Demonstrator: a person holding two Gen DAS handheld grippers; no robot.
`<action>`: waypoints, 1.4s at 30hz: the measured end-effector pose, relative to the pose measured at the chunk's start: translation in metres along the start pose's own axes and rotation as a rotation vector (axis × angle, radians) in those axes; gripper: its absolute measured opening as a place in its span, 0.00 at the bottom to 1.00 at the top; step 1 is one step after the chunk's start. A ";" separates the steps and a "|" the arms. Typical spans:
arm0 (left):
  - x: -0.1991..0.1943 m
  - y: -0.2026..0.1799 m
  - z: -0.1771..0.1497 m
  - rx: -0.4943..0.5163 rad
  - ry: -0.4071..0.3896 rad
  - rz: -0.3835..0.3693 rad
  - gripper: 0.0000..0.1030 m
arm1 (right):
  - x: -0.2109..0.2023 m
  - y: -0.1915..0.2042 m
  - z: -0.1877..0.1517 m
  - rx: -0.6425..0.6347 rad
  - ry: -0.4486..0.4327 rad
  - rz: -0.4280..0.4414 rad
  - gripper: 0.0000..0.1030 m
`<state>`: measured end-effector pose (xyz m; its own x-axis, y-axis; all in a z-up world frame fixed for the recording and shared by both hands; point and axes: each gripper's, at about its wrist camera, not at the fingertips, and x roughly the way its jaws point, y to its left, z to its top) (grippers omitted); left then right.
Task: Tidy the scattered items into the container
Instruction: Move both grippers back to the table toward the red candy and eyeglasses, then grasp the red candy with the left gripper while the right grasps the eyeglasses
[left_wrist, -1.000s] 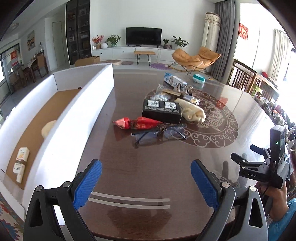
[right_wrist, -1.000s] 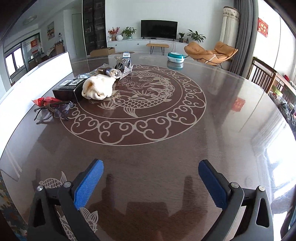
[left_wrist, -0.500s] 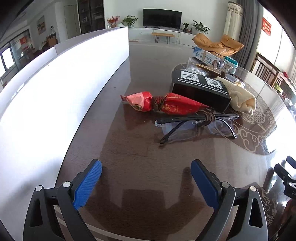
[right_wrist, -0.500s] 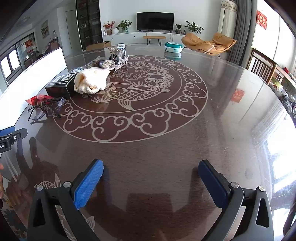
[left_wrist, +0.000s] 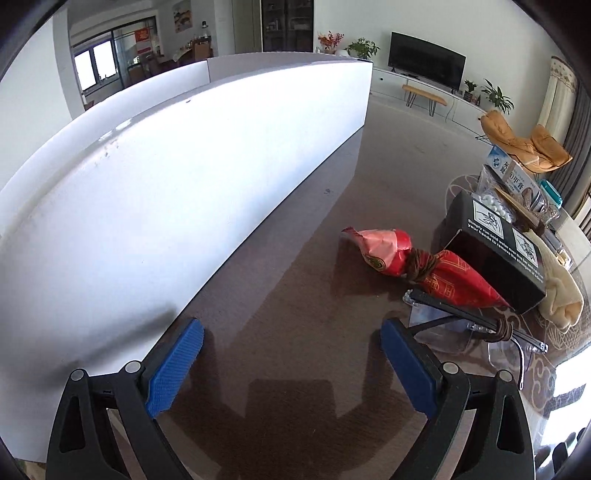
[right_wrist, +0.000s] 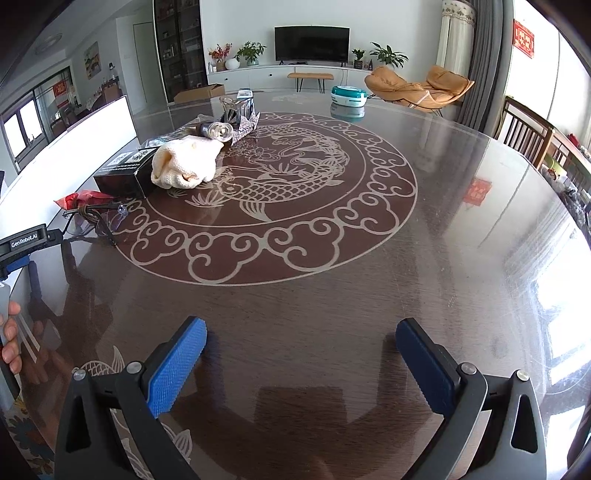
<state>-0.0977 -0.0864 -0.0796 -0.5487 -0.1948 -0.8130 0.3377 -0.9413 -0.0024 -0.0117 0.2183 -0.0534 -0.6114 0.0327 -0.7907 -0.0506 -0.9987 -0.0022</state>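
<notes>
Two grippers are showing here, and we are seeing both spread wide with nothing between their blue pads. We are holding the left gripper (left_wrist: 291, 363) low over the dark wooden table (left_wrist: 295, 258), its left finger just beside the white wall of the container (left_wrist: 166, 192), which is running away to the far left. Just beyond its right finger, the clear glasses (left_wrist: 465, 325) are lying on the table, their dark temple arm resting against a red wrapped packet (left_wrist: 410, 262) tied at the middle with brown cord. Right of the packet, a black box (left_wrist: 495, 258) is sitting, with a cream cloth (left_wrist: 561, 295) touching its right side and a blue-and-white carton (left_wrist: 509, 170) further off. We are holding the right gripper (right_wrist: 301, 354) over a bare stretch of table near the edge, well apart from the items. From it we are seeing the same cluster at far left: the cream cloth (right_wrist: 184, 164) leaning on the black box (right_wrist: 125, 171), the glasses (right_wrist: 99, 218) nearer us, and a teal-and-white round case (right_wrist: 349, 96) alone at the far side. A hand (right_wrist: 9, 339) is gripping the left tool's handle at the left edge.
</notes>
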 end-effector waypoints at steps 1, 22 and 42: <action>0.002 -0.003 0.003 0.007 -0.002 -0.012 0.95 | 0.000 0.000 0.000 0.001 0.000 0.000 1.00; -0.021 -0.029 -0.019 0.191 0.006 -0.185 0.97 | -0.004 -0.014 0.001 0.073 -0.028 0.021 1.00; -0.027 -0.053 -0.017 0.397 0.046 -0.207 0.98 | -0.009 -0.026 -0.002 0.127 -0.054 0.065 1.00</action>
<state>-0.0879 -0.0266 -0.0670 -0.5362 0.0128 -0.8440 -0.1001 -0.9938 0.0485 -0.0028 0.2436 -0.0474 -0.6580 -0.0268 -0.7525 -0.1069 -0.9859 0.1286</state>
